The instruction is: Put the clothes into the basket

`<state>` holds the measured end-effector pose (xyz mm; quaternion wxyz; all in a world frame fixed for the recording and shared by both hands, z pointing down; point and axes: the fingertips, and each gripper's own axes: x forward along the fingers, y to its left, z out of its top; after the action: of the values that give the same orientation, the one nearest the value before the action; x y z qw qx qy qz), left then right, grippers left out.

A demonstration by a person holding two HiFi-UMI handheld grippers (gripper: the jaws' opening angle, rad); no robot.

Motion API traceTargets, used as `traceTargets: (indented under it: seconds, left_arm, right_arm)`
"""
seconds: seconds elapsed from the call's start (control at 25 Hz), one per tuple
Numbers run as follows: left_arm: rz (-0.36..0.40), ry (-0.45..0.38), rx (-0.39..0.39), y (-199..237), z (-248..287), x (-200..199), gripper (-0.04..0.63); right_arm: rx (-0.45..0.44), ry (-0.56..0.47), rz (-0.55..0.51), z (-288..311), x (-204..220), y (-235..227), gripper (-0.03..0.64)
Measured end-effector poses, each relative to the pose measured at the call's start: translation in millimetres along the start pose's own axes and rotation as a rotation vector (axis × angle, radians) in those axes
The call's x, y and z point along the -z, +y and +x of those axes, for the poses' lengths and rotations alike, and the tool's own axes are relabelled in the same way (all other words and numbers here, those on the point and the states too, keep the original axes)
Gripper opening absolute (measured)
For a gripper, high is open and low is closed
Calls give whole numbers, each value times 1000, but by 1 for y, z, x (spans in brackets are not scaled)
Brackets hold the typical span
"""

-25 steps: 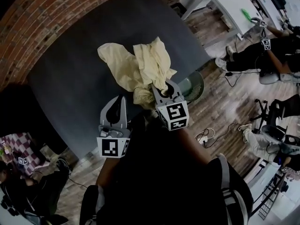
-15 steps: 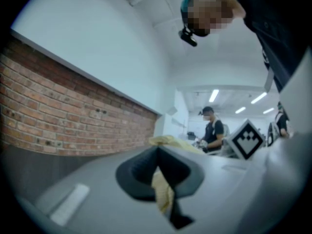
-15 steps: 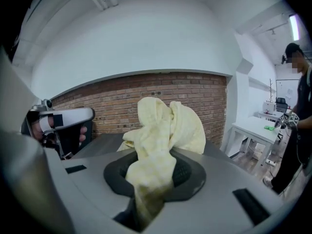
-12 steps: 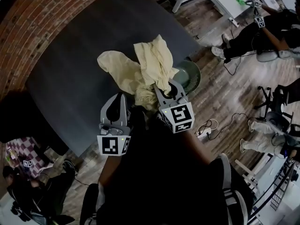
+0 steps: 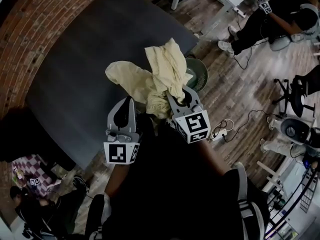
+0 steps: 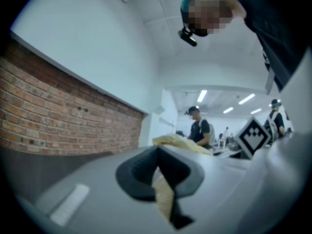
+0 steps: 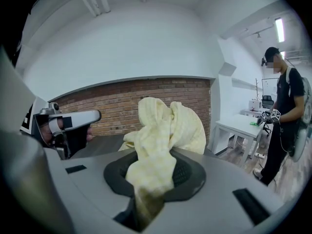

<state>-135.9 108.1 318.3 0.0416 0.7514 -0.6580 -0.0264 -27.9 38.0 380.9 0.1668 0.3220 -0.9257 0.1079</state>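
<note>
Now the left hand-held gripper (image 5: 128,101) and right hand-held gripper (image 5: 182,92) both pinch the yellow garment (image 5: 162,66); next, release it over the green basket (image 5: 204,79) just beyond.

The yellow cloth (image 5: 162,66) looks soft and crumpled, the tabletop (image 5: 75,84) matt

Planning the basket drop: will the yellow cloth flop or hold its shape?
Probably floppy: the cloth crumples in soft folds at the right gripper's jaws. Likely light: a small pinch lifts it. It may drape over the basket rim.

An open lab or office: brick wall (image 5: 35,19), white desks (image 7: 239,126), office chairs (image 5: 295,129), ceiling strip lights (image 6: 201,95).
</note>
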Motion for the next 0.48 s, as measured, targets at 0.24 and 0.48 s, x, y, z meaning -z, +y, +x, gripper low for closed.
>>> traceTargets:
  seconds: [0.24,0.48]
  left_arm:
    - [17,11,17,-17,4,1,3]
    - [24,23,30,-36,3,6,3]
  right_arm:
    - [2,-14,24,-19,5,-9,89]
    - [7,-36,28,-38,4,-17,89]
